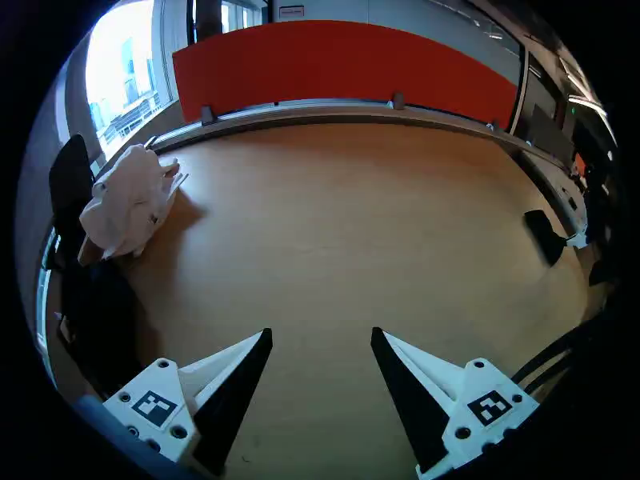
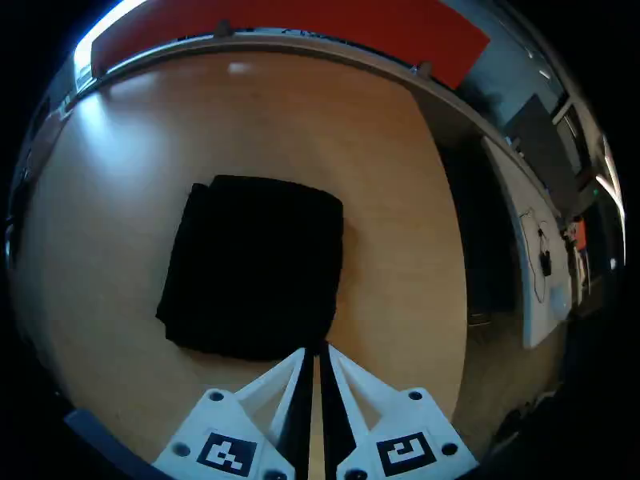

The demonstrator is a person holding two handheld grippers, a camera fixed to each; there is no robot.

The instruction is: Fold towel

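Left gripper view: mounted behind left gripper (image 1: 320, 344), aimed forward and shallowly down across wooden surface (image 1: 344, 224). Set fairly high and back; takes in most of the wood out to red panel (image 1: 344, 68) on far edge. Window (image 1: 120, 72) at upper left, pale cloth heap (image 1: 128, 200) near left edge.

Right gripper view: mounted behind right gripper (image 2: 314, 352), tilted more steeply down at surface, closer in. Towel (image 2: 252, 268) large at centre, just ahead of gripper tips. Red panel curved along top; second desk (image 2: 544, 272) off to right.

Shared by both: same wooden surface, its far rail, red panel.
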